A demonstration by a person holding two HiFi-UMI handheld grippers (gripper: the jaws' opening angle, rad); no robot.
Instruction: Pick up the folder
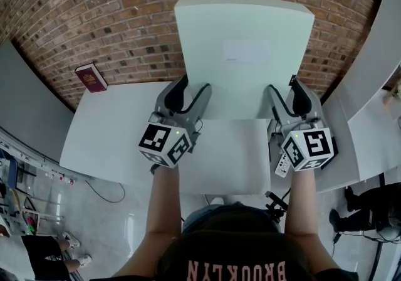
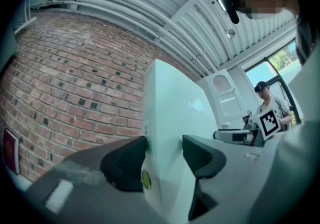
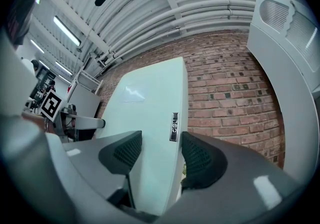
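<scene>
The folder (image 1: 244,54) is a thick, pale green box file with a small label on its face. It is raised above the white table (image 1: 113,129) and leans away from me. My left gripper (image 1: 191,99) grips its lower left edge and my right gripper (image 1: 285,99) its lower right edge. In the left gripper view the folder (image 2: 170,113) fills the gap of the gripper (image 2: 162,160), with both dark pads against it. In the right gripper view the folder's spine (image 3: 150,118) sits likewise between the ribbed pads of the gripper (image 3: 159,155).
A dark red book (image 1: 91,77) stands at the table's far left corner against the brick wall (image 1: 125,10). A white sheet (image 1: 219,155) lies on the table in front of me. A curved white counter (image 1: 373,66) runs along the right. People stand at the lower corners.
</scene>
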